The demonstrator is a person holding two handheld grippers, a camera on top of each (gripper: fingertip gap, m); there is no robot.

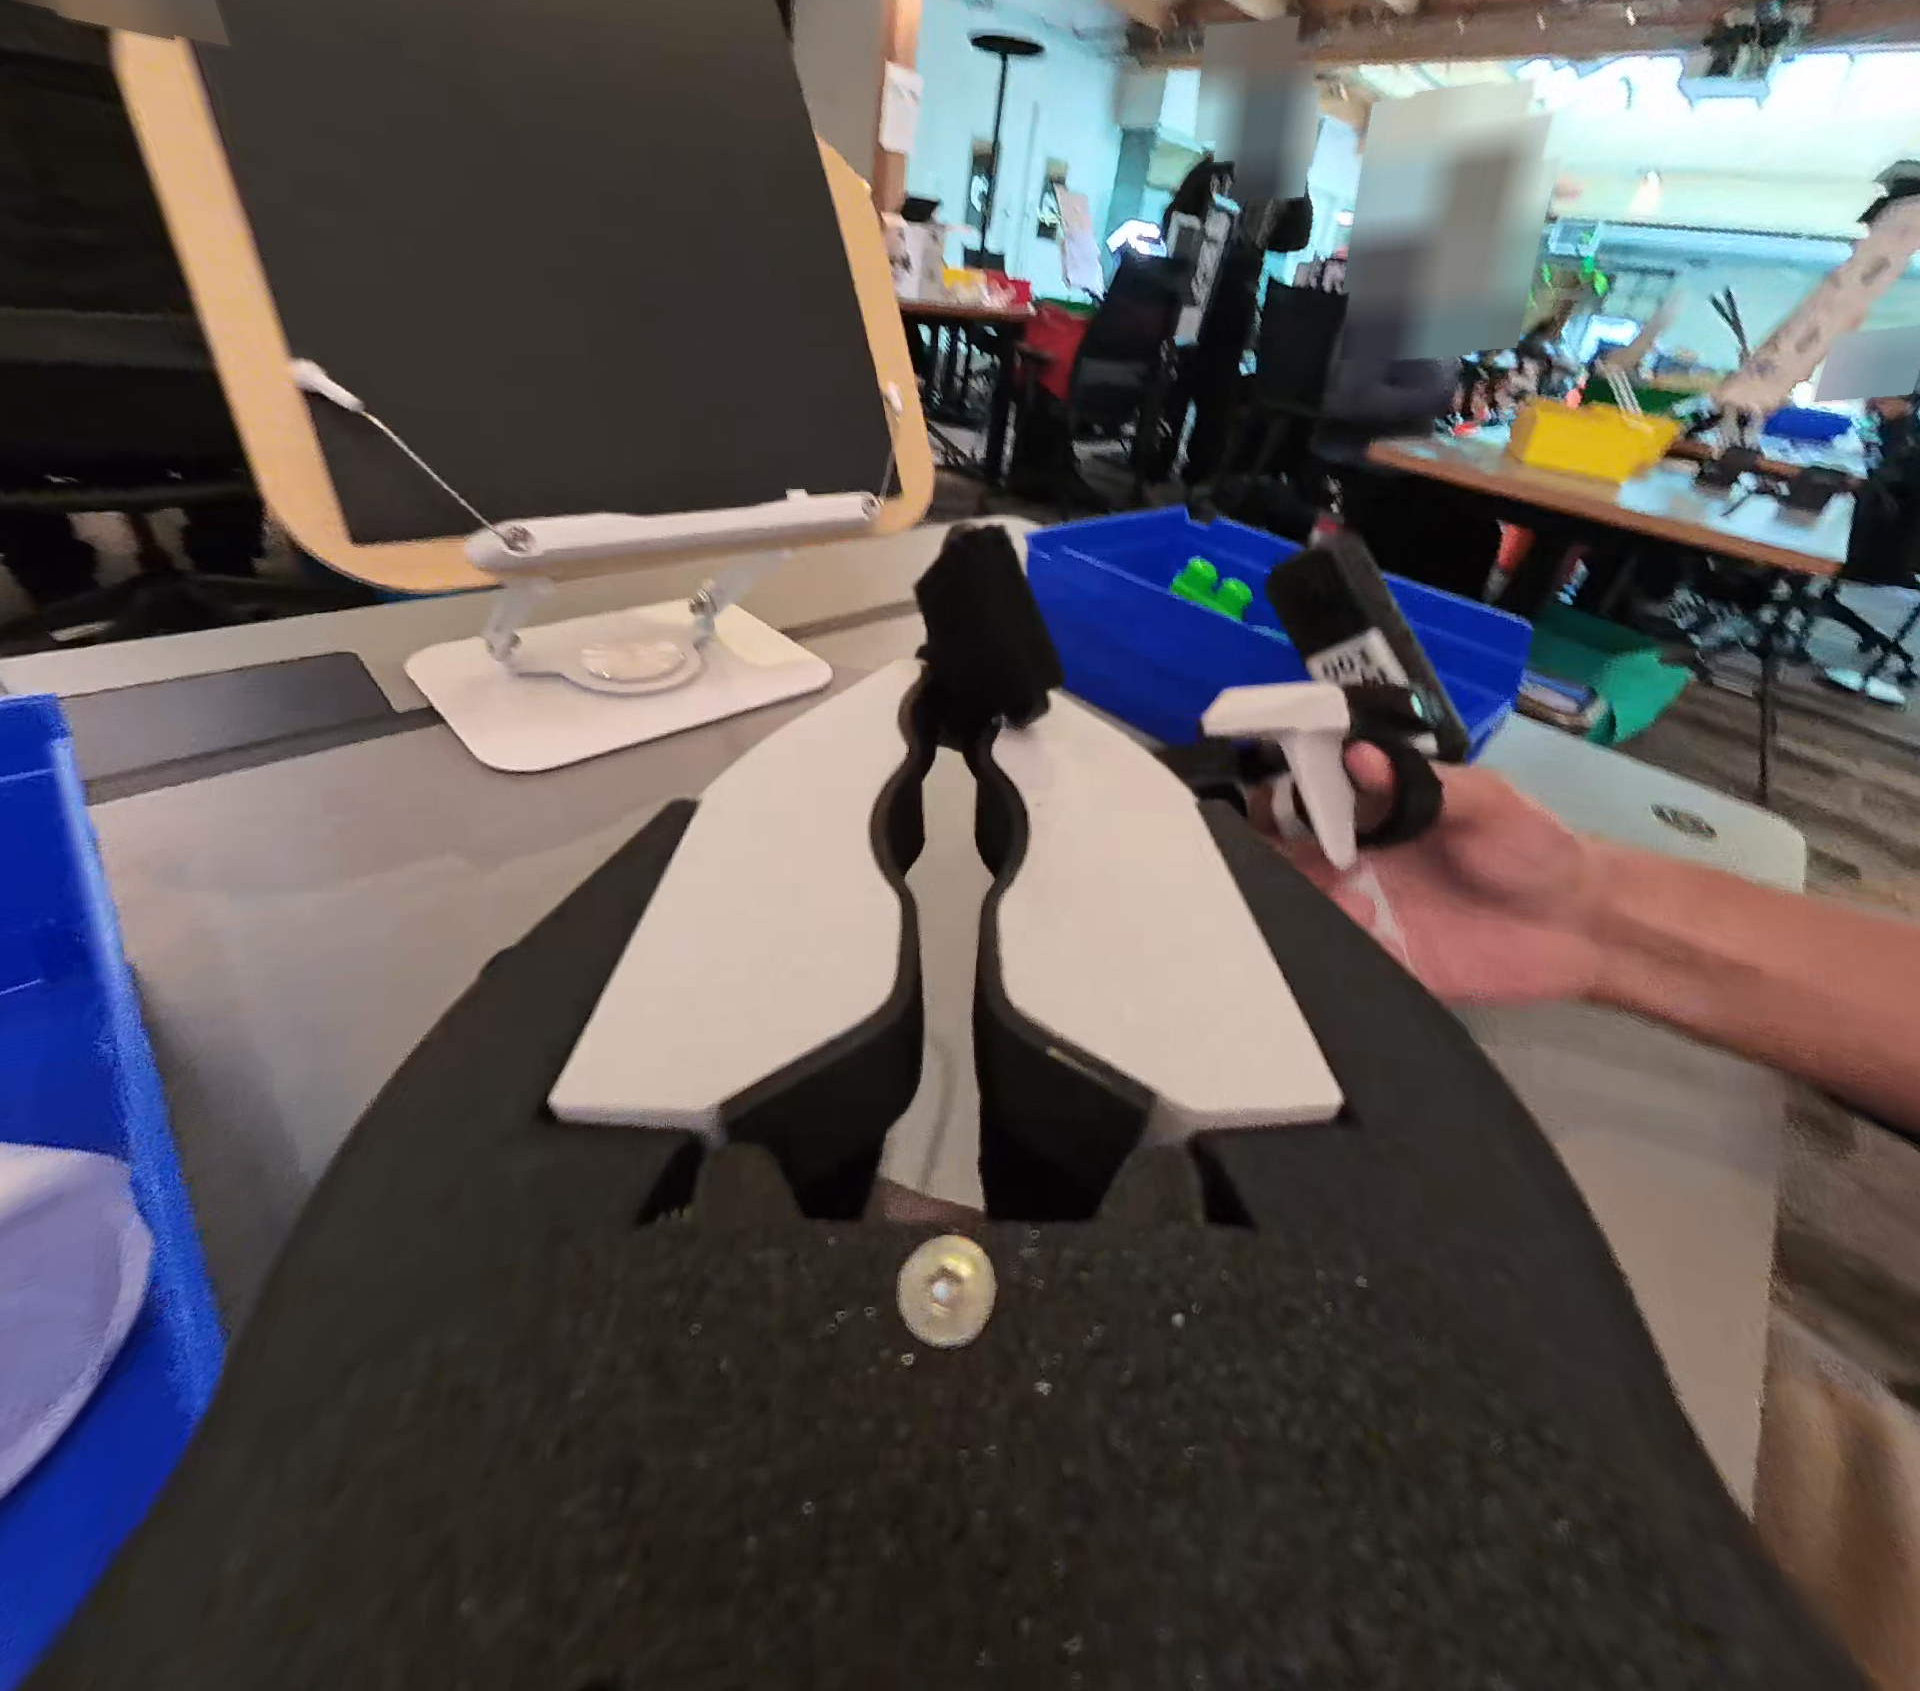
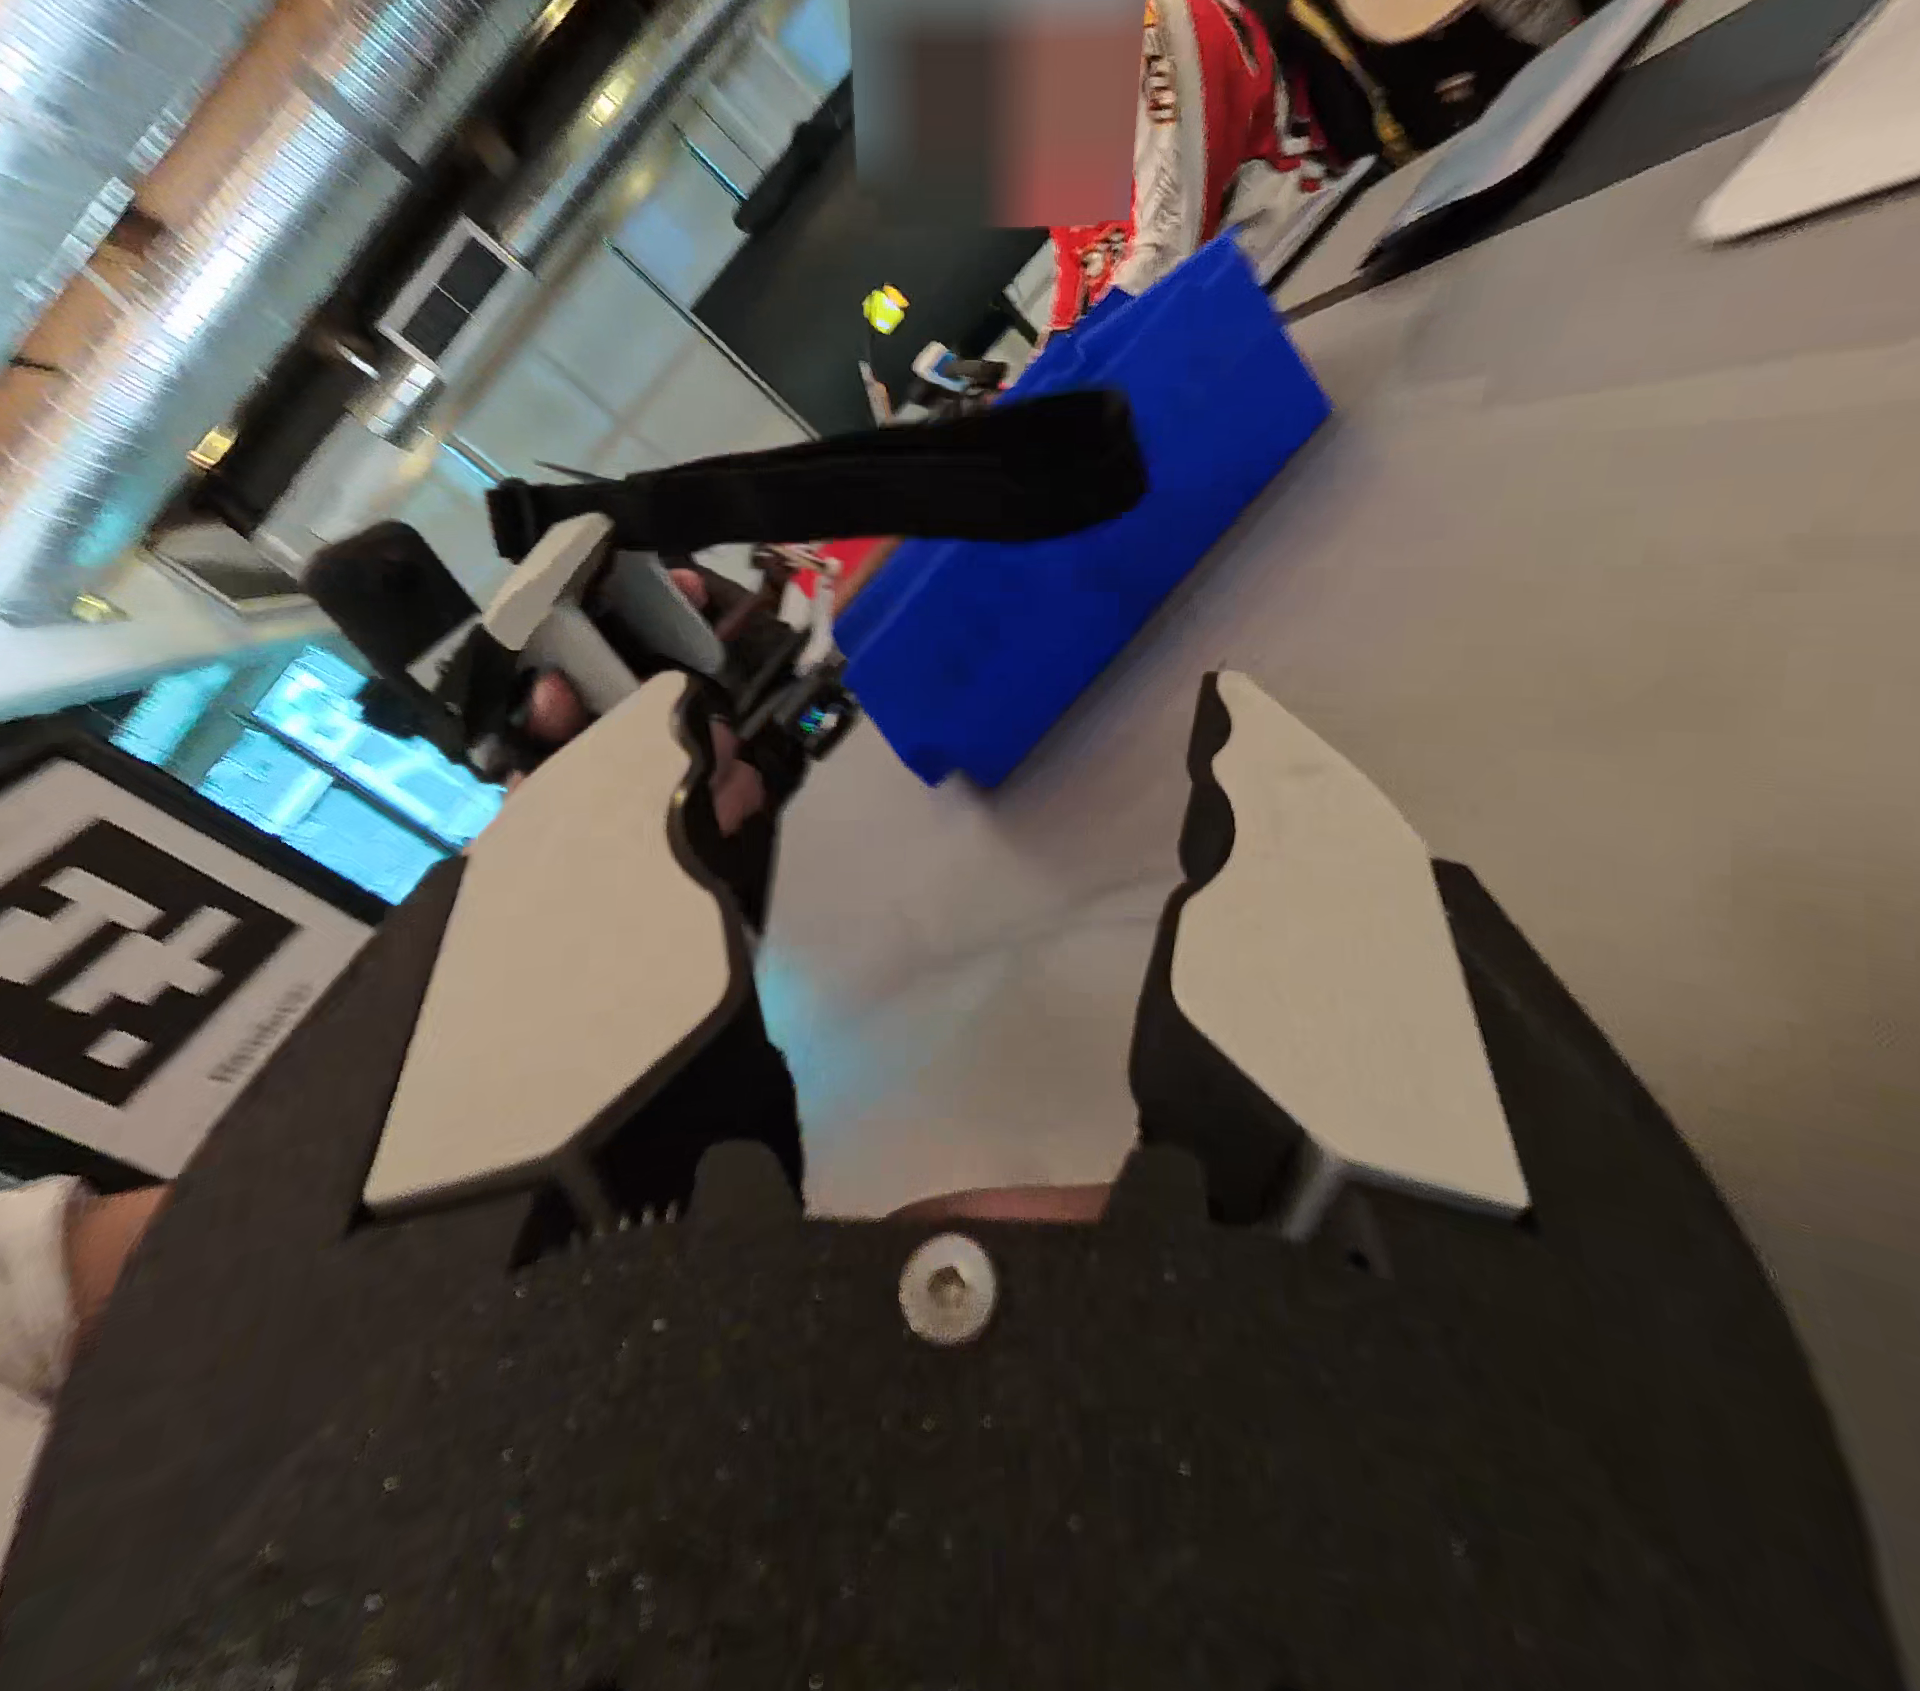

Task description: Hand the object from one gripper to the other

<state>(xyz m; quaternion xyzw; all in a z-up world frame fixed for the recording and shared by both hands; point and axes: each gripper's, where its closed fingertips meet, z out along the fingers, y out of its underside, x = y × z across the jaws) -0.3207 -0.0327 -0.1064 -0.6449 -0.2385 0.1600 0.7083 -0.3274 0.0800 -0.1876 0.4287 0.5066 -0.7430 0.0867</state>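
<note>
above a grey table [image 1: 312, 872] in a busy open workshop, the left gripper [image 1: 961, 732] pinches a black cloth object [image 1: 982, 633] at its fingertips; the right gripper [image 2: 945, 737] gapes wide, empty, near a blue bin [image 2: 1081, 602].

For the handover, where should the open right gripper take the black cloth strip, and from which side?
Probably the free far end of the black cloth strip. The left gripper is shut on its other end, and the strip juts out past the fingers. The right gripper is open and could close across the strip's narrow width, coming from opposite the left gripper.
</note>
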